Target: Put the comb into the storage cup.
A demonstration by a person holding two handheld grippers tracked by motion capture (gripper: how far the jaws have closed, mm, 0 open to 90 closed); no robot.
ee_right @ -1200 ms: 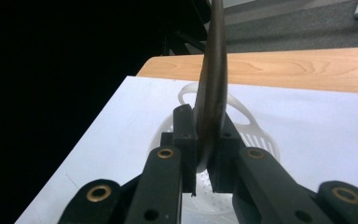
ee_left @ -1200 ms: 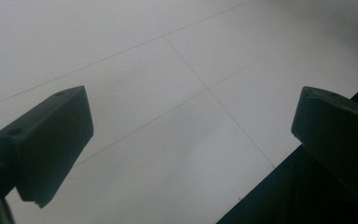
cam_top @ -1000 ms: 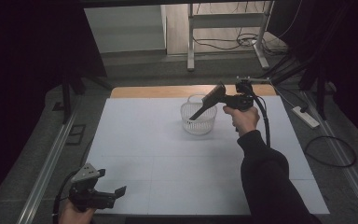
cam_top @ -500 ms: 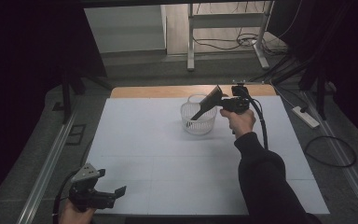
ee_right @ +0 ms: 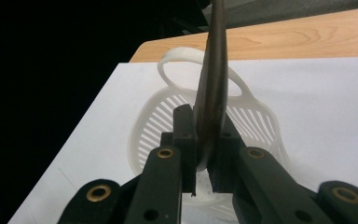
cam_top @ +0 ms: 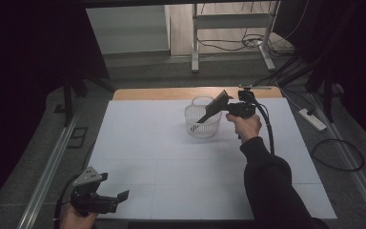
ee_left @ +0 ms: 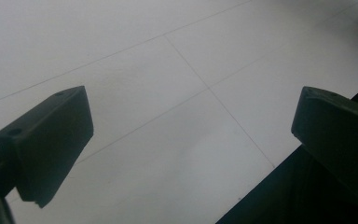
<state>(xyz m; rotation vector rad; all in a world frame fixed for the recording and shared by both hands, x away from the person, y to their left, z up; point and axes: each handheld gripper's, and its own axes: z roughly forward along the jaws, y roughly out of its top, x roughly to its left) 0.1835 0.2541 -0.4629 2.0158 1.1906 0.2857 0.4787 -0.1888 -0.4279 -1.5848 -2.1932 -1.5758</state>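
We are gripping a dark, flat, blade-like piece [ee_right: 213, 88] in our right gripper [ee_right: 204, 154], its jaws pressed tight against both faces of it. In the right gripper view we are seeing it edge-on: thin, brownish-black, slightly glossy, with its long axis rising straight away from the jaws and running out the top of the frame. In the high view the same piece [cam_top: 213, 107] is slanting: its lower end is dipping down and to the left into the basket, while its wider upper end is sitting up by the right gripper [cam_top: 225, 109]. What kind of utensil it is, we cannot tell.

The white slatted plastic basket [cam_top: 203, 124] is standing upright on the white table sheet [cam_top: 171, 162] near the far edge, its looped handle [ee_right: 186, 57] lying toward the bare wooden strip [cam_top: 171, 93]. The basket is sitting directly under the held piece.

Our left gripper [cam_top: 106, 200] is resting low at the near left corner of the sheet, well apart from the basket, jaws spread wide and holding nothing; in the left gripper view only the sheet [ee_left: 177, 107] is lying between them.
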